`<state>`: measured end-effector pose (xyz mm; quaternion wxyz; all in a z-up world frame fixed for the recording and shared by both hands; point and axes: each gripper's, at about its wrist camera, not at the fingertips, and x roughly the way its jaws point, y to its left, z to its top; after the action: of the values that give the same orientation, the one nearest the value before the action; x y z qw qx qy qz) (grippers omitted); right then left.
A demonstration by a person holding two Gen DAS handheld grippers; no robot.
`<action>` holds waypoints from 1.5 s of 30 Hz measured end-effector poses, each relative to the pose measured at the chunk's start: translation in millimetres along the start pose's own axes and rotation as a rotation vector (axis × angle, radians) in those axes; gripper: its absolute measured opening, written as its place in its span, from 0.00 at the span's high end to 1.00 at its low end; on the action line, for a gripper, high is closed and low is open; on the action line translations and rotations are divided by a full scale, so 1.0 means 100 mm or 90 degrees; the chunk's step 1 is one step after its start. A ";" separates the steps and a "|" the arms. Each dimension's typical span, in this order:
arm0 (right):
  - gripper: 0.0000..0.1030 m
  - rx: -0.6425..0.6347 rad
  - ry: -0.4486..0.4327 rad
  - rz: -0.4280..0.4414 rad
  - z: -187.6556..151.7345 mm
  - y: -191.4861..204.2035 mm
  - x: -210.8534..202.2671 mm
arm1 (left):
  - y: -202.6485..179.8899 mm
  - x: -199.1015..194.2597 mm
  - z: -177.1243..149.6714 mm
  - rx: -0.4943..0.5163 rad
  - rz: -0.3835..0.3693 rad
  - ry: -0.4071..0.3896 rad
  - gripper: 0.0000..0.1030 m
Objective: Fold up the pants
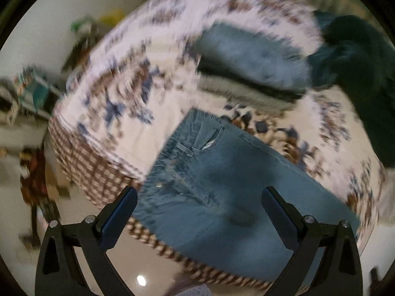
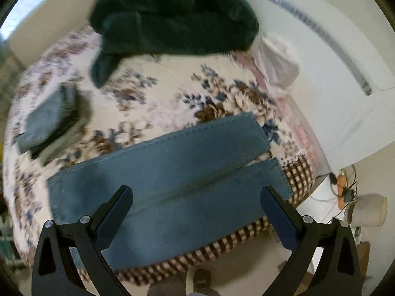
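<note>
A pair of blue jeans lies flat along the near edge of a bed covered by a floral blanket with a brown-and-white checked border. In the left wrist view the waistband and front pocket end of the jeans sits just ahead of the left gripper, whose 2 fingers are spread wide and hold nothing. In the right wrist view the 2 legs run side by side toward their hems, and the right gripper hangs above them, also spread wide and empty. Farther back on the blanket lie a stack of folded garments and a dark green fleece heap, both well apart from the jeans.
</note>
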<state>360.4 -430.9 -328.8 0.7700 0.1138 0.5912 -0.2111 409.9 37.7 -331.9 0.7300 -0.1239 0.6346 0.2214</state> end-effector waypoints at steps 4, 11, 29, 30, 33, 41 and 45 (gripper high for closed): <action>0.00 0.074 0.054 -0.020 0.46 0.06 1.11 | -0.22 1.03 0.47 -0.094 0.002 0.105 0.00; 0.00 0.179 0.125 -0.057 0.87 0.04 2.73 | -0.53 2.47 0.87 -0.211 0.018 0.195 0.00; 0.47 0.290 0.212 -0.066 1.14 -0.24 4.06 | -1.10 1.98 0.33 -0.147 -0.012 0.095 0.70; 0.63 0.291 0.212 -0.060 1.13 -0.26 4.03 | -1.11 1.83 0.26 -0.136 -0.027 0.081 0.71; 0.86 0.287 0.210 -0.036 1.13 -0.29 3.98 | -1.03 1.59 0.11 -0.147 -0.081 0.064 0.77; 0.94 0.245 0.129 0.035 0.86 -0.51 3.15 | -0.68 0.34 -0.64 -0.139 -0.208 -0.013 0.84; 0.95 0.230 0.094 0.079 0.49 -0.83 2.62 | -0.26 -0.17 -1.36 -0.136 -0.258 -0.026 0.84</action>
<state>419.6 -575.2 -560.1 0.7031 0.3015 0.5905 -0.2571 302.1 -50.6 -340.6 0.7552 -0.3210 0.5545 0.1386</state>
